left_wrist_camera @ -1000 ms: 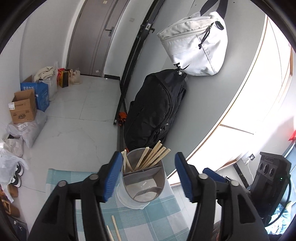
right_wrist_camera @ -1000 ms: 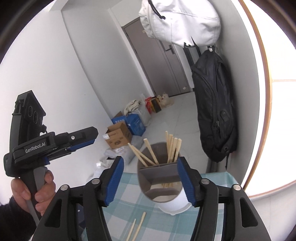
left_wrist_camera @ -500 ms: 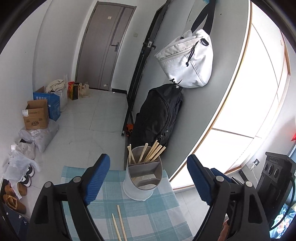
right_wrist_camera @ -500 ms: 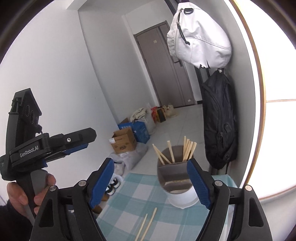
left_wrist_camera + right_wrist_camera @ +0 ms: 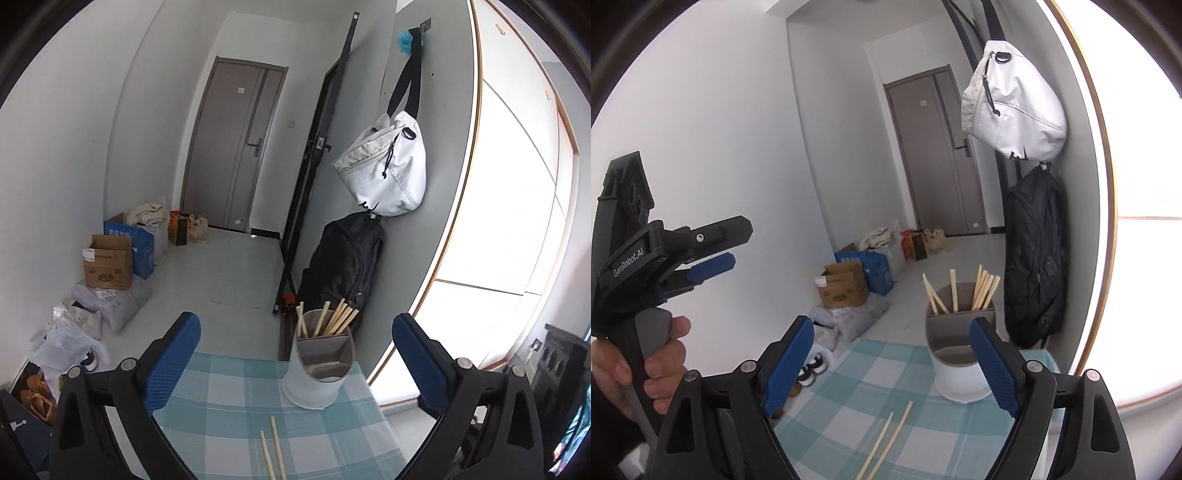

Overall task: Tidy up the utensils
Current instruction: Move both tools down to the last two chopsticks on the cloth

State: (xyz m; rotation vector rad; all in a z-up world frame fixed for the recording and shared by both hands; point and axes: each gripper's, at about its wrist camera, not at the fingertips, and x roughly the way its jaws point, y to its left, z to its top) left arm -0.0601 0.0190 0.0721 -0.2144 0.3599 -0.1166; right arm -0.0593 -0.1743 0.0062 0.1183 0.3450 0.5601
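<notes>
A white utensil holder with a grey divided insert stands at the far right of a teal checked tablecloth. Several wooden chopsticks stick out of its back compartments. Two loose chopsticks lie on the cloth nearer to me. My left gripper hangs back from the holder, its jaws opening with nothing between them. In the right wrist view the holder and loose chopsticks show again. My right gripper is also opening and empty. A hand holds the left gripper.
A black backpack leans on the wall just behind the holder, under a hanging white bag. Cardboard boxes, plastic bags and shoes crowd the floor at the left. The table ends right behind the holder.
Both grippers have drawn back from the holder and their jaws have spread wider. The holder now looks smaller and farther off, and more of the checked cloth shows.
</notes>
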